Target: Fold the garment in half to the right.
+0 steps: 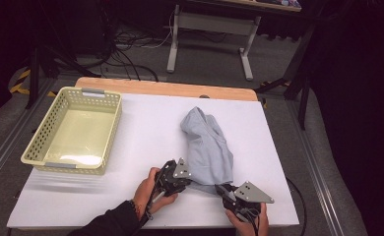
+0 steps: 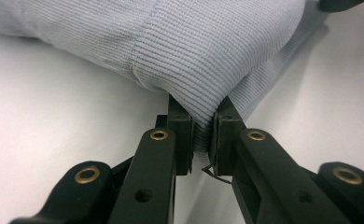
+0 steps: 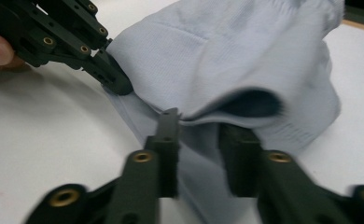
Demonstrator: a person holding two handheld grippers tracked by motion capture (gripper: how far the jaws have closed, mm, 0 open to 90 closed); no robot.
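White bench [image 1: 145, 132] fills the middle of the high view, my pale blue garment [image 1: 207, 145] bunched right of centre; my left tongs [image 1: 187, 178] pinch its lower left edge; my right tongs [image 1: 223, 190] stand partly parted around its lower hem, cloth between them; a yellow basket [image 1: 106, 105] sits at upper left.

Both forearms come in from 6 o'clock. The left hand [image 1: 153, 191] holds the left gripper [image 1: 192, 181] pointing toward 2 o'clock, its 2 jaws pinched together on a fold of cloth. The right hand [image 1: 249, 222] aims the right gripper [image 1: 219, 188] toward 11 o'clock, jaws partly apart, cloth lying between them.
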